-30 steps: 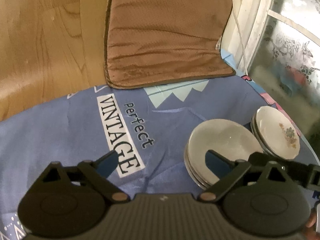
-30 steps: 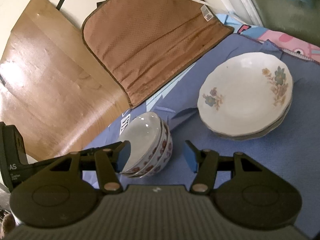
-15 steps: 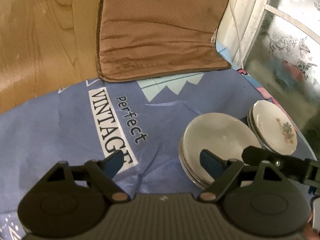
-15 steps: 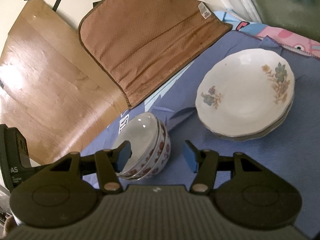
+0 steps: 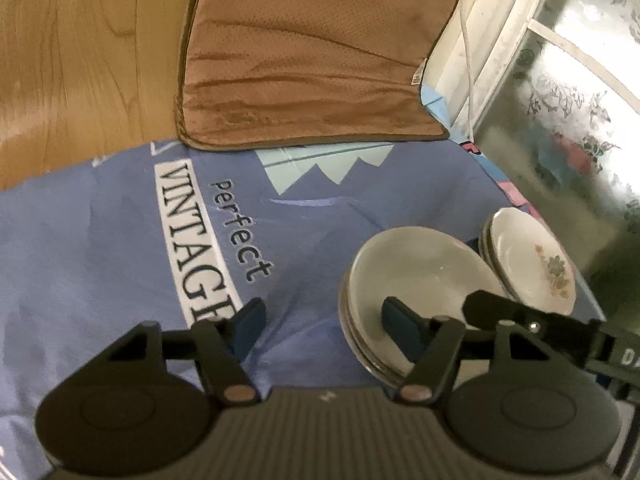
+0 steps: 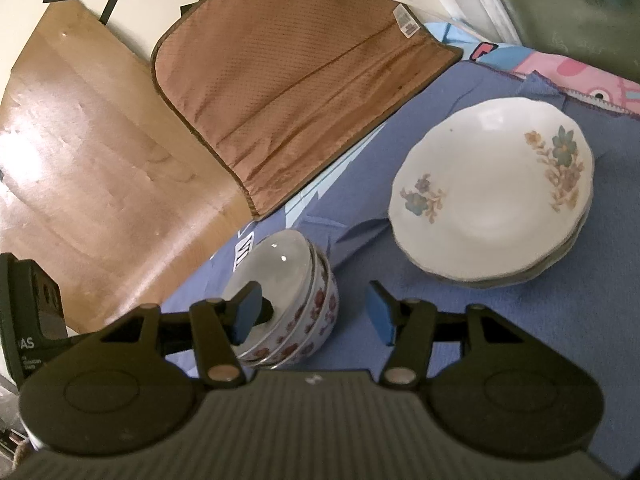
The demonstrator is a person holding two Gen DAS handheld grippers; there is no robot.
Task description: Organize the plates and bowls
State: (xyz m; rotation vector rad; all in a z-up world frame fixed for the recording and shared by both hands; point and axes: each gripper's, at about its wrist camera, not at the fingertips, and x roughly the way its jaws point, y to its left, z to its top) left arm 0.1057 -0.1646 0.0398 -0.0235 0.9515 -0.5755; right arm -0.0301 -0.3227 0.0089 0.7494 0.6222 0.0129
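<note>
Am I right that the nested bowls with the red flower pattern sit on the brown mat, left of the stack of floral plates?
Not quite. The nested bowls sit on the blue cloth, not on the brown mat, which lies further back with nothing on it. They are indeed left of the floral plates. The right wrist view shows this.

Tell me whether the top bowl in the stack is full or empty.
Empty: the top bowl shows only its bare glossy inside in both views.
</note>
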